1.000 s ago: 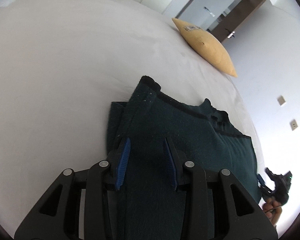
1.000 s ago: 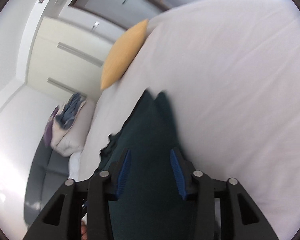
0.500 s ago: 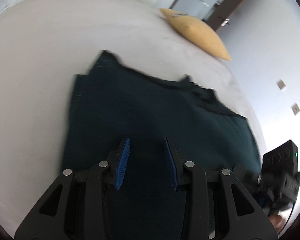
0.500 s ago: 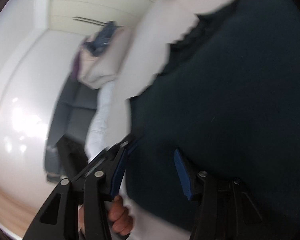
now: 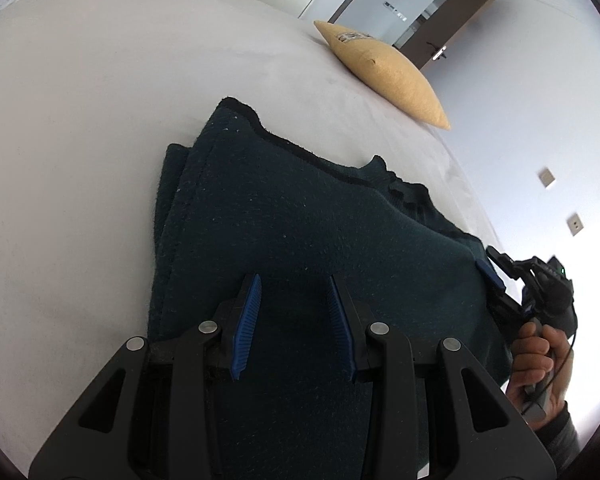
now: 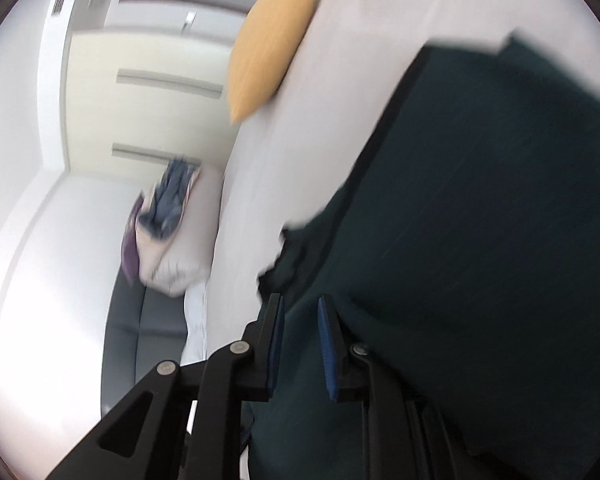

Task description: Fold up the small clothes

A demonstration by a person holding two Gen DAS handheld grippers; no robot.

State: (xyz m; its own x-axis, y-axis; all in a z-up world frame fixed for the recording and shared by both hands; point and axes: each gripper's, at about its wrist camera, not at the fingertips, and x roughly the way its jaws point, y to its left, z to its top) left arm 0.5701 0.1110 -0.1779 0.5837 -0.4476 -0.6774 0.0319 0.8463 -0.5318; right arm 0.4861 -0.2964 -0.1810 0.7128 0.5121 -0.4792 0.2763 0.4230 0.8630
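A dark green knitted garment (image 5: 300,216) lies on the white bed (image 5: 100,120), its left side doubled over in layers. My left gripper (image 5: 294,280) hovers over the near part of it, open, with the cloth lying flat below the blue pads. My right gripper (image 5: 490,264) sits at the garment's right edge, held by a person's hand (image 5: 536,360). In the blurred right wrist view the right gripper (image 6: 300,304) is closing, with the edge of the garment (image 6: 480,240) between its narrowed jaws; a gap still shows between the pads.
A yellow cushion (image 5: 384,72) lies on the far corner of the bed, also seen as the yellow cushion (image 6: 268,40). Beside the bed a grey sofa (image 6: 140,328) holds a pale pillow with crumpled clothes (image 6: 168,200). Wardrobe doors and a doorway stand behind.
The right gripper swung from over the garment's middle to its edge and its jaws narrowed. The left gripper's view shook, then settled nearly as before, jaws unchanged.
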